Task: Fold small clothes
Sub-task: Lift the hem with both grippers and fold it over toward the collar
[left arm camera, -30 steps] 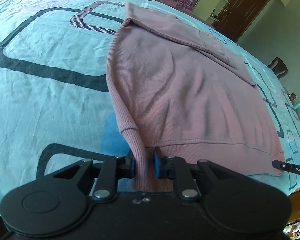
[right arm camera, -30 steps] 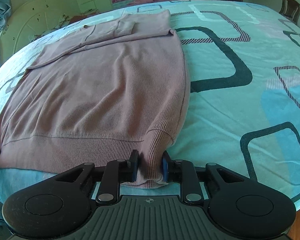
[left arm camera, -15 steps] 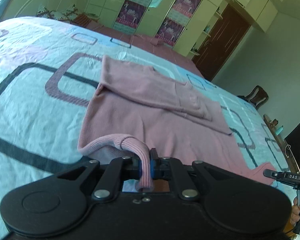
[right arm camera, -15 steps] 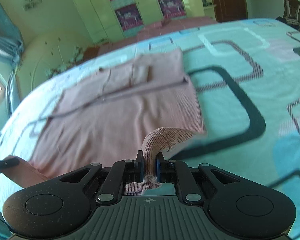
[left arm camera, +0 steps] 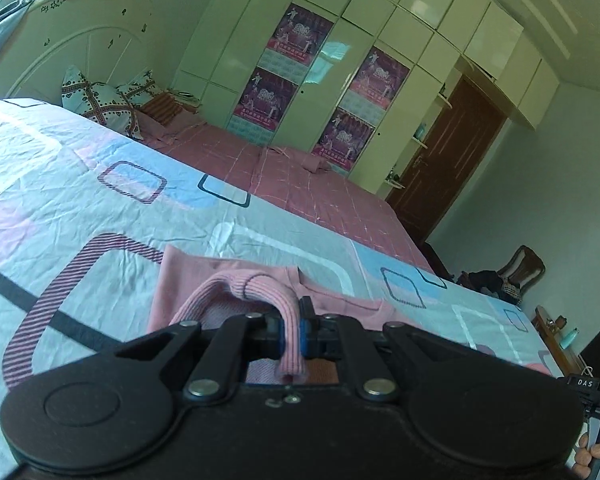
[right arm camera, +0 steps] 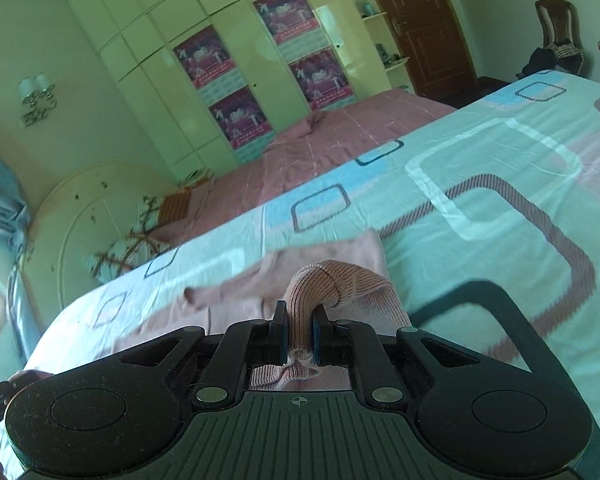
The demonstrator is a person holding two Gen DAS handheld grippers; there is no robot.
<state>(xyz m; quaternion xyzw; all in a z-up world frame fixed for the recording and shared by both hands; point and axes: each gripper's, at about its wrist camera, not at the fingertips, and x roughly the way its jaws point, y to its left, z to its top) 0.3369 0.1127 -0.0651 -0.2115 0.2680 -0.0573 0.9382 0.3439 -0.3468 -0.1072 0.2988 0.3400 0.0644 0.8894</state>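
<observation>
Clamped between the blue pads of the left gripper was the ribbed hem of a pink knitted sweater, the jaws closed tight on the fabric. The hem was seen arching up from the cloth and bending down into the grip. The right gripper was likewise clenched on the ribbed hem of the same sweater, bunched between its pads; its jaws had just been closing on that fabric. The rest of the garment was spread beyond both grippers on a bedsheet printed in pale blue, white and pink with dark rounded rectangles; the part near the right gripper was blurred. No containers could be made out.

Farther off, a pink checked bedspread was laid along the far edge of the bed, with patterned pillows against a white arched headboard. Behind these, a wall of pale wardrobes was hung with four purple posters. A dark brown door and a wooden chair draped with clothes were seen at the far side.
</observation>
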